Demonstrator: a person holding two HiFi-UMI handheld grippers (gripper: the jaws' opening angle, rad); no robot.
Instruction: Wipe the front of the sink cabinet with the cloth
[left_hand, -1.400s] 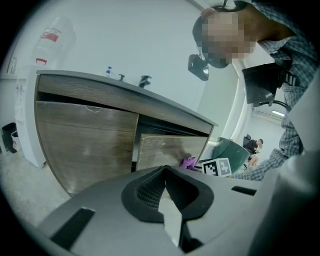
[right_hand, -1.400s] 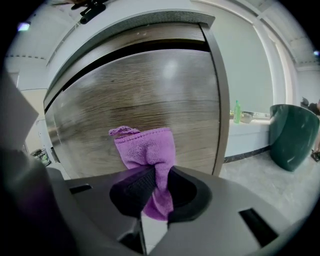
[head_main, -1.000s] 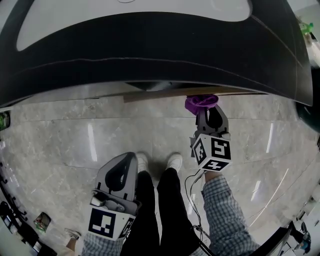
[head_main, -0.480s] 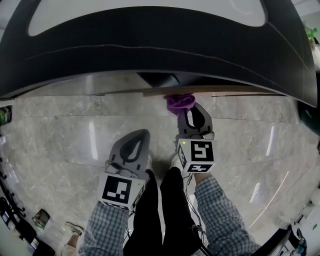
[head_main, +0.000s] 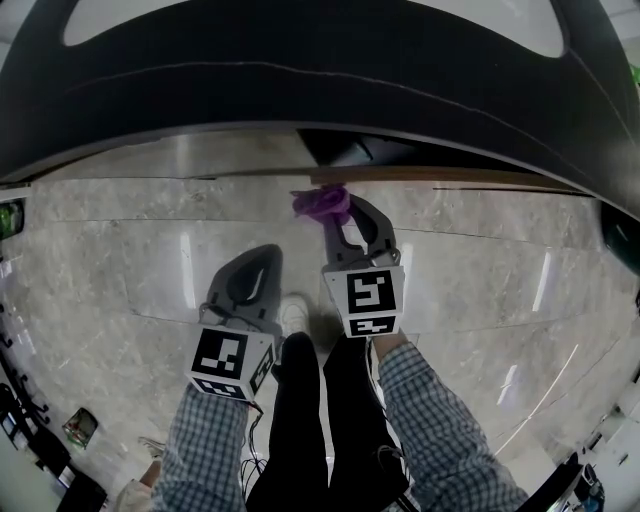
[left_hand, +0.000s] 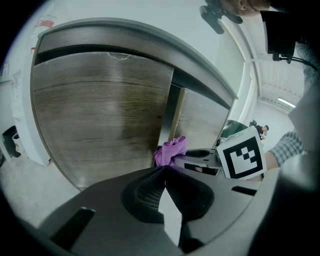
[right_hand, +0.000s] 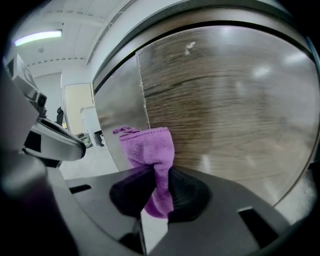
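Observation:
A purple cloth (right_hand: 150, 150) is pinched between the jaws of my right gripper (right_hand: 159, 182), which is shut on it. The cloth (head_main: 322, 204) presses against the wood-grain front of the sink cabinet (right_hand: 225, 105) near the vertical seam beside a grey panel. In the head view my right gripper (head_main: 340, 215) reaches forward under the dark counter edge. My left gripper (head_main: 262, 262) hangs lower and to the left, away from the cabinet, its jaws together with nothing in them. In the left gripper view the cabinet front (left_hand: 100, 115) faces me, with the cloth (left_hand: 170, 151) at its right edge.
The dark curved countertop (head_main: 300, 90) with a white basin overhangs the cabinet. Polished grey stone floor (head_main: 120, 280) spreads below. The person's legs and white shoes (head_main: 293, 312) stand between the grippers. Small items lie at the far left floor edge.
My right gripper has slid the cloth leftward along the cabinet front. The left gripper has risen and come forward next to the right one.

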